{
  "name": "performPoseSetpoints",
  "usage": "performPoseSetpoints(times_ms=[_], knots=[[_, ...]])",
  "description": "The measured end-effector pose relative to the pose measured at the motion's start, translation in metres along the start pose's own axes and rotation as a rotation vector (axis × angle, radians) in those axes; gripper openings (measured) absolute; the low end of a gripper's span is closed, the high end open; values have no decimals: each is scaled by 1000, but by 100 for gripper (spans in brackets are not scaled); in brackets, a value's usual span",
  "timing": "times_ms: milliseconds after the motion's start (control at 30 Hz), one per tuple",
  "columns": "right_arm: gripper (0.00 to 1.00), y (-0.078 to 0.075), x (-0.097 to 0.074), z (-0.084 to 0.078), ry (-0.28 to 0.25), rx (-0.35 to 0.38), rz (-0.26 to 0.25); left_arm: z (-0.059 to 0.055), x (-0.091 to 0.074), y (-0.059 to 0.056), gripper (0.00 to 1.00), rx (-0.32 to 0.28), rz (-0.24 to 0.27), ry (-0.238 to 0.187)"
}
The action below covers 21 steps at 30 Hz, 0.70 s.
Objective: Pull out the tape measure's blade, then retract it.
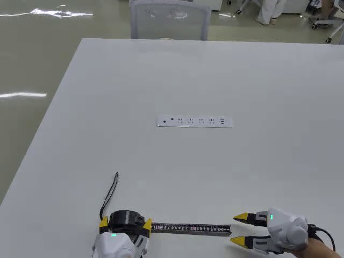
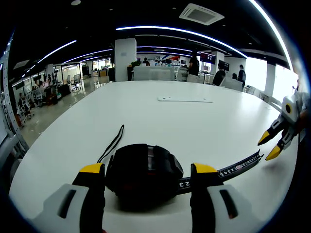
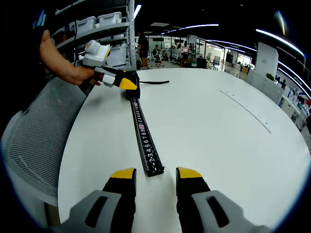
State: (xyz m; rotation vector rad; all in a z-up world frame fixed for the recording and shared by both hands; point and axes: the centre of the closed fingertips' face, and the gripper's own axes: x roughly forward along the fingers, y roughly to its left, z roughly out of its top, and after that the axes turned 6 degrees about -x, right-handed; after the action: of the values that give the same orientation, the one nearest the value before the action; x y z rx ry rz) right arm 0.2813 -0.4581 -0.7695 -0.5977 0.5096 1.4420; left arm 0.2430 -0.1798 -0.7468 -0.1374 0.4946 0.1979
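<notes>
A black tape measure (image 1: 126, 219) sits near the table's front edge, its wrist strap (image 1: 109, 193) trailing away across the table. My left gripper (image 1: 124, 223) is shut on its case, one yellow-tipped jaw on each side; the case (image 2: 143, 170) looks large in the left gripper view. The dark blade (image 1: 191, 229) lies flat on the table, pulled out to the right. My right gripper (image 1: 239, 229) stands open just past the blade's free end. In the right gripper view the blade tip (image 3: 154, 169) rests just ahead of the gap of the open right gripper (image 3: 155, 174), untouched.
A white power strip (image 1: 194, 121) lies mid-table. A grey chair (image 1: 169, 20) stands at the far edge, and a mesh chair (image 3: 29, 141) is beside the table's near side. The white table (image 1: 215, 80) stretches wide beyond the tape.
</notes>
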Motion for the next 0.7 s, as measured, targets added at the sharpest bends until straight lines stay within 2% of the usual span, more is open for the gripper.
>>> performPoseSetpoints(times_ms=[333, 467, 700], knots=[[24, 2, 15, -7, 23, -39, 58, -3, 5, 3, 67, -1, 10, 10], [20, 5, 17, -7, 13, -67, 84, -4, 6, 5, 66, -2, 13, 15], [15, 7, 17, -6, 11, -74, 101, -5, 7, 6, 65, -5, 16, 15]])
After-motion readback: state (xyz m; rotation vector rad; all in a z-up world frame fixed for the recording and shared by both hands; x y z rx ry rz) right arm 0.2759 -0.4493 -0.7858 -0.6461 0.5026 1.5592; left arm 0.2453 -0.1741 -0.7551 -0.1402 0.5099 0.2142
